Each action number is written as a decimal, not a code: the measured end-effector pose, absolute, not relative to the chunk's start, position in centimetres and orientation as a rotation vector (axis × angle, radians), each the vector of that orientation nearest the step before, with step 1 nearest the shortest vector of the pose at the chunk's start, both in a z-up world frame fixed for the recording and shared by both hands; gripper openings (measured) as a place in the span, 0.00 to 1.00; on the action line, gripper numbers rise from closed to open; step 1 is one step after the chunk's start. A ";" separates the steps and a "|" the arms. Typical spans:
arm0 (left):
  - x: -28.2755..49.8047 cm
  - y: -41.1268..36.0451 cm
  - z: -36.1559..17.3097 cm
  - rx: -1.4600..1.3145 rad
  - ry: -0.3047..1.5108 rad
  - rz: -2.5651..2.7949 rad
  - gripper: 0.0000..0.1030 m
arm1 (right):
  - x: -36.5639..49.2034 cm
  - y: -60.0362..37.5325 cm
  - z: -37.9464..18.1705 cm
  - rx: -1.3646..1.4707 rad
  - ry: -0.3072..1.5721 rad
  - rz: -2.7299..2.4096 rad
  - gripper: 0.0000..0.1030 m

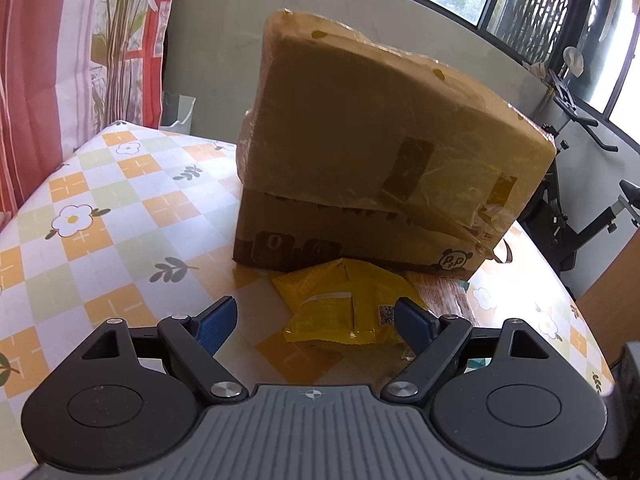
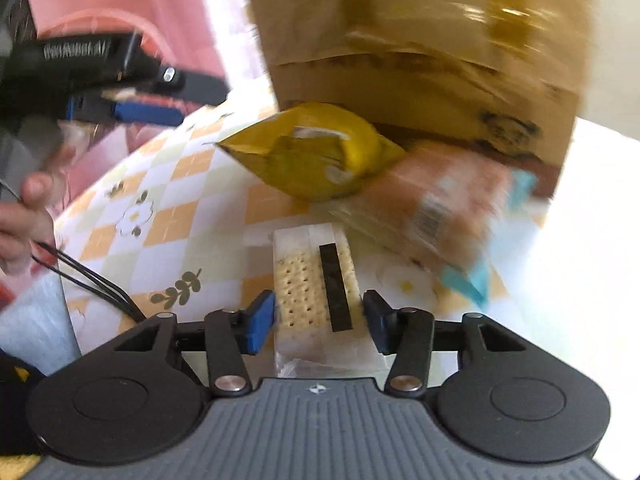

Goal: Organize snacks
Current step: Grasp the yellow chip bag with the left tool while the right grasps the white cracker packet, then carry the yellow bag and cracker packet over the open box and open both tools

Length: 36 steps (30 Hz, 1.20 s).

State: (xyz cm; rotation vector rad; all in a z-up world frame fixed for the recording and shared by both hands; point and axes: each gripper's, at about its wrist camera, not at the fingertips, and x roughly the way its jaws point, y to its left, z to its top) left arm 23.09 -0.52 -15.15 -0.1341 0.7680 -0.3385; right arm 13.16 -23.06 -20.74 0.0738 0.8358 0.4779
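Your right gripper (image 2: 318, 318) tilts downward, jaws narrowed around a clear-wrapped, perforated cracker pack (image 2: 312, 284); your left gripper (image 1: 316, 322) hangs wide before a crinkly yellow pouch (image 1: 344, 308).

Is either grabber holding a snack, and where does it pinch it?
The right gripper has the cracker packet between its fingers at the near end, but contact isn't clear. The left gripper is open, holding nothing.

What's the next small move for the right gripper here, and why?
Probably close the jaws the rest of the way on the cracker pack. It already lies between the right gripper fingers, with the left pad close against it and a narrow gap at the other. The yellow bag and orange packet sit clear ahead by the cardboard box, so nothing blocks it.
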 end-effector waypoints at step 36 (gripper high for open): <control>23.4 -2.5 -18.9 -0.018 0.844 -0.440 0.68 | 11.4 -25.3 -20.4 0.106 0.824 0.314 0.50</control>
